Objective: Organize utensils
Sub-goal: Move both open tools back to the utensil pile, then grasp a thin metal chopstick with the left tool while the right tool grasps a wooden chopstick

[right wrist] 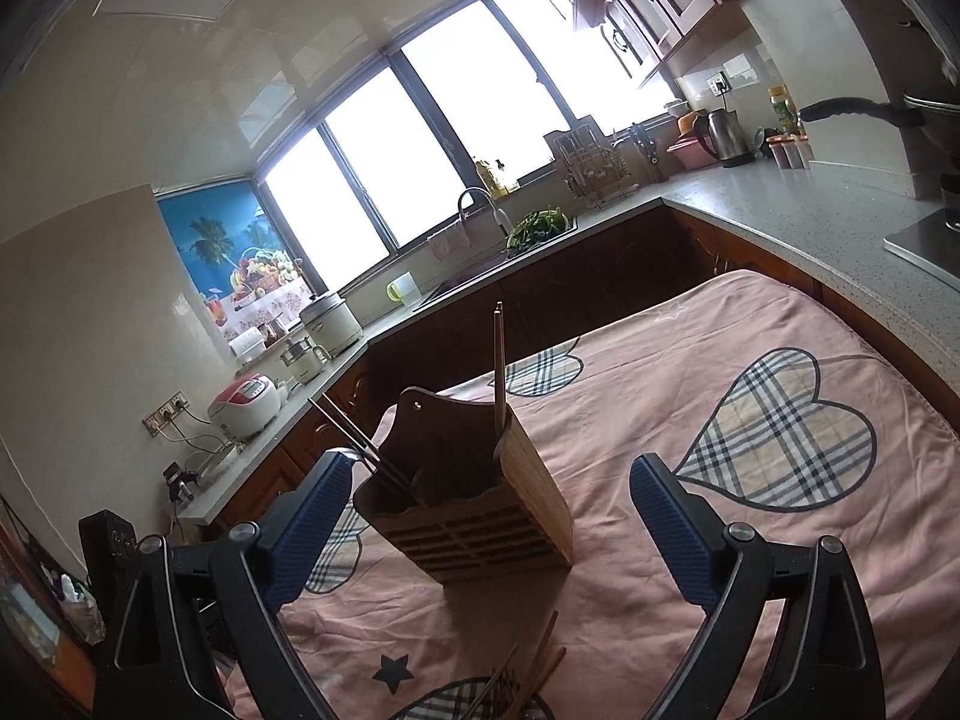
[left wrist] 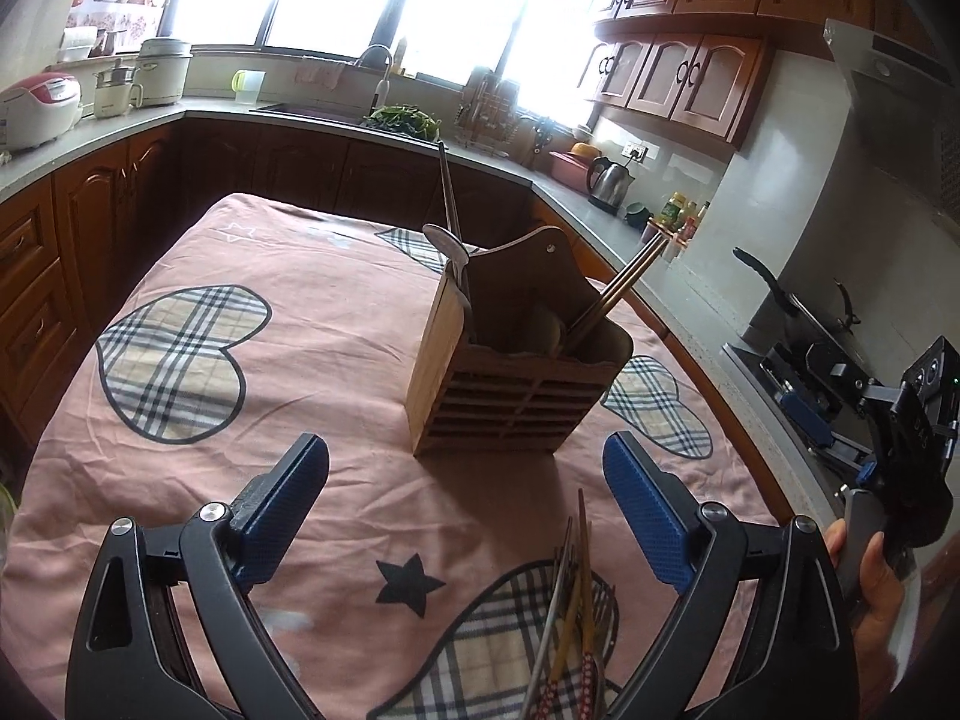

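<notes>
A pink cloth (left wrist: 336,312) with plaid hearts covers the table in front of you, and a wooden utensil holder (left wrist: 516,372) stands upright near its middle, with chopsticks (left wrist: 618,288) and a spoon (left wrist: 447,243) in it. Loose utensils (left wrist: 576,612) lie on the cloth closer to you. Your left gripper (left wrist: 465,510) and right gripper (right wrist: 489,531) both hover with fingers spread wide, holding nothing.

Loose utensils (left wrist: 576,612) cut off at bottom edge — holder (left wrist: 516,360) contents mostly hidden.
</notes>
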`<state>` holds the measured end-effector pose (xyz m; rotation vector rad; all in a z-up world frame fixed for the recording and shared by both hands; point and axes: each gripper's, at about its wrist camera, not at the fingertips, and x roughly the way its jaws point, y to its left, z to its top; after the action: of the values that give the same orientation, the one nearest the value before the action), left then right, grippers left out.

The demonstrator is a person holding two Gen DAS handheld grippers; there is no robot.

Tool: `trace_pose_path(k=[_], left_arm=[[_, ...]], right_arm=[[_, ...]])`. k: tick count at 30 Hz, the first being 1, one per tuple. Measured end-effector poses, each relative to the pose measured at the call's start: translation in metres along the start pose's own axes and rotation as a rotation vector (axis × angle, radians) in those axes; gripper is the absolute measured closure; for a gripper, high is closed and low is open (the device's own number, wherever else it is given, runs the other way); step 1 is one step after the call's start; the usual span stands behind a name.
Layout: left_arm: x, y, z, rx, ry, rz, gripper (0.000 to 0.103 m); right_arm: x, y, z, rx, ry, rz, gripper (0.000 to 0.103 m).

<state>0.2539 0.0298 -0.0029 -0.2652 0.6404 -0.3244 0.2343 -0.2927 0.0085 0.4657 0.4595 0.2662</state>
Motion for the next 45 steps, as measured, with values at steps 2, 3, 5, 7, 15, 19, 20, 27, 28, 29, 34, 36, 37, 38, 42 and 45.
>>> trace_pose_path(k=[2,3,5,7,15,19,20,27,28,29,34,36,37,38,42,45], left_arm=[[-0.007,-0.002,-0.005,0.005,-0.004,-0.002,0.008],[-0.01,-0.003,-0.008,0.007,-0.007,-0.001,0.008],[-0.016,-0.005,-0.014,0.01,-0.009,-0.003,0.008],[-0.021,-0.007,-0.02,0.011,-0.008,-0.003,0.008],[-0.033,-0.01,-0.044,0.026,0.014,0.009,0.008],[-0.035,-0.011,-0.057,0.032,0.034,0.013,0.008],[-0.036,-0.011,-0.061,0.034,0.04,0.013,0.008],[-0.035,-0.015,-0.078,0.05,0.072,0.019,0.008],[-0.034,-0.016,-0.08,0.052,0.078,0.019,0.008],[-0.033,-0.017,-0.081,0.056,0.084,0.017,0.008],[-0.022,-0.024,-0.085,0.082,0.122,-0.001,0.008],[-0.016,-0.028,-0.086,0.099,0.138,-0.011,0.008],[-0.013,-0.03,-0.087,0.108,0.146,-0.015,0.008],[-0.009,-0.032,-0.087,0.118,0.155,-0.018,0.008],[0.006,-0.039,-0.088,0.152,0.179,-0.023,0.008],[0.018,-0.044,-0.087,0.18,0.19,-0.021,0.012]], right_arm=[[-0.007,0.0,-0.008,0.003,0.014,-0.003,0.008],[-0.011,0.0,-0.012,0.004,0.019,-0.003,0.008],[-0.017,0.001,-0.02,0.001,0.032,-0.009,0.008],[-0.024,0.003,-0.028,-0.004,0.042,-0.015,0.008],[-0.045,0.002,-0.059,-0.024,0.084,-0.046,0.008],[-0.052,0.002,-0.071,-0.035,0.099,-0.056,0.008],[-0.054,0.004,-0.075,-0.038,0.102,-0.057,0.008],[-0.06,0.002,-0.089,-0.037,0.128,-0.064,0.008],[-0.06,0.001,-0.092,-0.037,0.133,-0.068,0.008],[-0.059,0.0,-0.093,-0.036,0.138,-0.071,0.008],[-0.057,-0.007,-0.1,-0.028,0.161,-0.08,0.008],[-0.055,-0.009,-0.101,-0.027,0.17,-0.083,0.008],[-0.053,-0.01,-0.101,-0.025,0.173,-0.084,0.008],[-0.052,-0.011,-0.101,-0.022,0.175,-0.084,0.008],[-0.044,-0.017,-0.102,-0.014,0.195,-0.084,0.008],[-0.036,-0.024,-0.102,0.007,0.212,-0.082,0.008]])
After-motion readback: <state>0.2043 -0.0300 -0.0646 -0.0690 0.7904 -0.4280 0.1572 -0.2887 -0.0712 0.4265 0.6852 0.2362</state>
